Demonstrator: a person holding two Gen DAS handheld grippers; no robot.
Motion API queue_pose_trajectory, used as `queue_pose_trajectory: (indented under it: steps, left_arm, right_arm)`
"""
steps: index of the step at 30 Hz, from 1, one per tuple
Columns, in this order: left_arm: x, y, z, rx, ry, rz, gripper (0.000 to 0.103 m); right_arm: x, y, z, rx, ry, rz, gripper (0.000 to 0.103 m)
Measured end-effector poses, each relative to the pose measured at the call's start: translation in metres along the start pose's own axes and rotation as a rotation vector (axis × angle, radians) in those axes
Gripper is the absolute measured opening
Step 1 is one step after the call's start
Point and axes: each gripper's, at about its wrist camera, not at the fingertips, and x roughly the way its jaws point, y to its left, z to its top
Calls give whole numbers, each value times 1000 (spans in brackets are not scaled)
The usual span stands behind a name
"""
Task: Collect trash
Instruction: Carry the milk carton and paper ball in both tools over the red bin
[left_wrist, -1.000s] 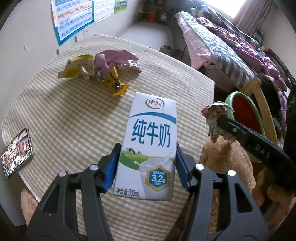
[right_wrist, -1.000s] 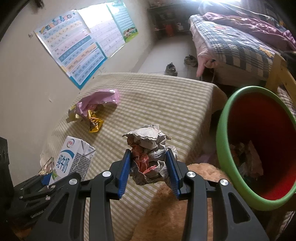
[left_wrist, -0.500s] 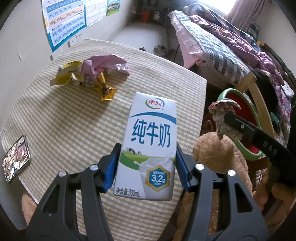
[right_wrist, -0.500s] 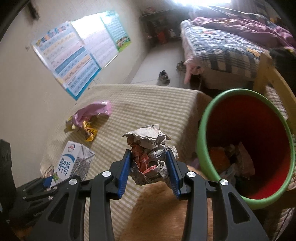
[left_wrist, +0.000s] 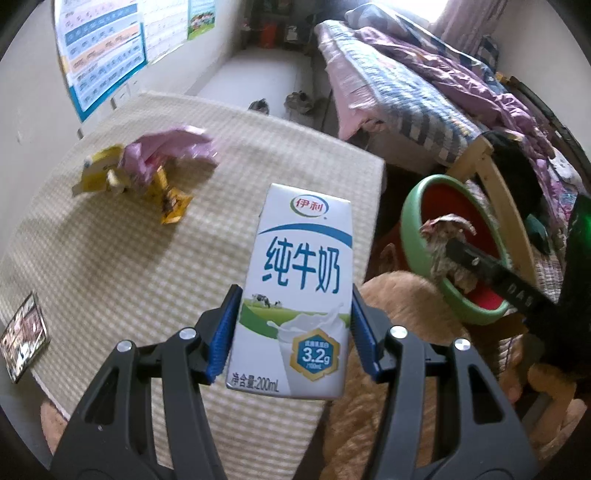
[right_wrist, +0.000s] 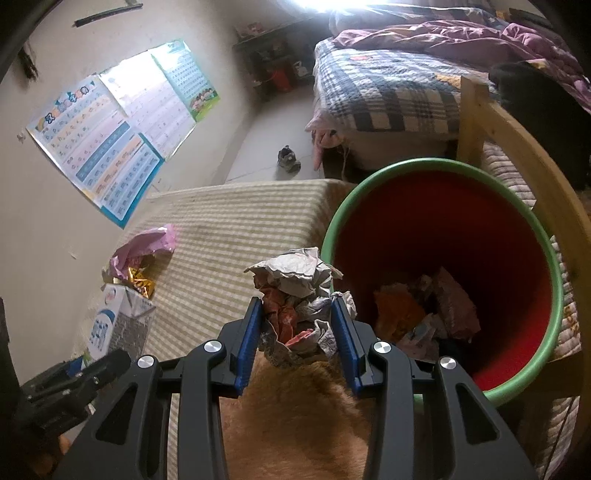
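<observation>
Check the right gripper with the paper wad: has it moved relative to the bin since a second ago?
Yes. The right gripper, shut on the crumpled paper, has closed in on the red bin; the wad now overlaps its green rim.

Checked table (left_wrist: 110, 258), wrappers (left_wrist: 147, 173), phone (left_wrist: 22, 336)

You're in a small bedroom: beige walls with study posters (right_wrist: 110, 147) taped up, pale floor (left_wrist: 266, 81) with a pair of shoes (left_wrist: 291, 103), an unmade bed (right_wrist: 388, 92) under a plaid quilt, a wooden chair frame (right_wrist: 517, 147), and bright window glare (right_wrist: 332, 3) washing in from the far end.
</observation>
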Motion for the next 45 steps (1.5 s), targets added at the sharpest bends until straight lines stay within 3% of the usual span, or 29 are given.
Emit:
queue_pose_trajectory:
  steps: [7,17,22,25,33,45]
  left_arm:
    - [-2,-30,20,41,-36,-47,54]
    - [7,-52,27,69,-25,-79,54]
    - [18,-52,21,72,8,-70,54]
    - [32,-45,18,60,70,-77,54]
    - [61,-38,6,79,125,-22,65]
    - [107,-39,7,113,210,2,64]
  right_arm:
    - [-8,-14,4,18,-25,-20,39]
    - [-9,-43,4,81,-23,-55,39]
    - [-10,-51,5,100,-21,-63,39]
    - [-7,-55,4,111,-11,-62,39]
    - [-6,-54,3,108,-4,-56,39]
    - [-5,-53,1,102,6,-53,39]
